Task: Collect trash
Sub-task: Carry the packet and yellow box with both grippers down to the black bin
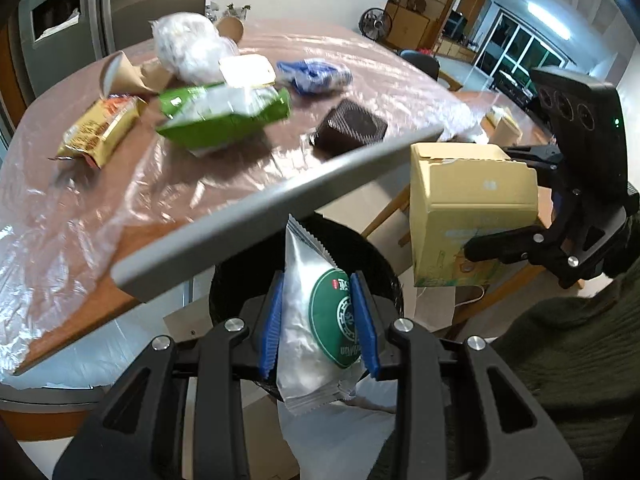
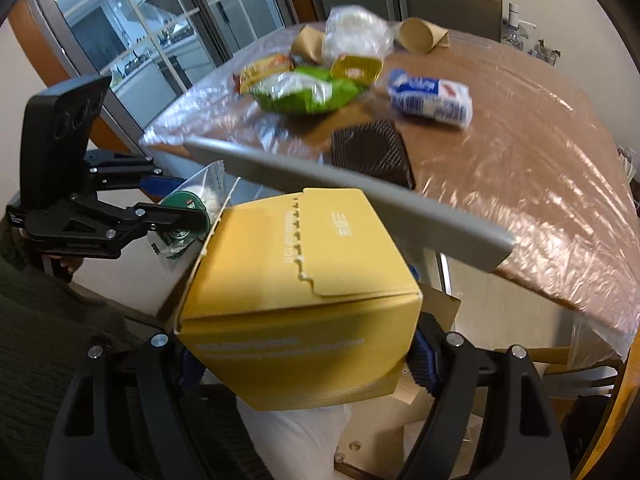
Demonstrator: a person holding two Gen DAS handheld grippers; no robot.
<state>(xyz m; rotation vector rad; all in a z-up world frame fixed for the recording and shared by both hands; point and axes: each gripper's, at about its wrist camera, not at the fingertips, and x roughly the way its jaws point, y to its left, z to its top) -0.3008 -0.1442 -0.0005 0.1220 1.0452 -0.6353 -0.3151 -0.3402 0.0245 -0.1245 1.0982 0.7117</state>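
In the left wrist view my left gripper [image 1: 318, 320] is shut on a silver snack wrapper [image 1: 308, 312] with a round green label, and hangs above a black bin [image 1: 382, 258]. To the right, my right gripper [image 1: 496, 200] is shut on a yellow cardboard box [image 1: 460, 184] beside the bin. In the right wrist view the same box [image 2: 304, 300] fills the space between the right gripper's [image 2: 306, 360] blue pads. The left gripper [image 2: 176, 204] with the wrapper [image 2: 186, 206] shows at the left. More trash lies on the table [image 1: 180, 176].
On the plastic-covered table lie a green bag [image 1: 224, 116], a yellow-red packet [image 1: 98, 132], a blue-white packet [image 2: 430, 98], a black mesh tray [image 1: 348, 126], paper cups [image 2: 420, 34] and a clear plastic bundle [image 1: 188, 46]. A grey rail [image 1: 280, 200] crosses in front of the table's edge.
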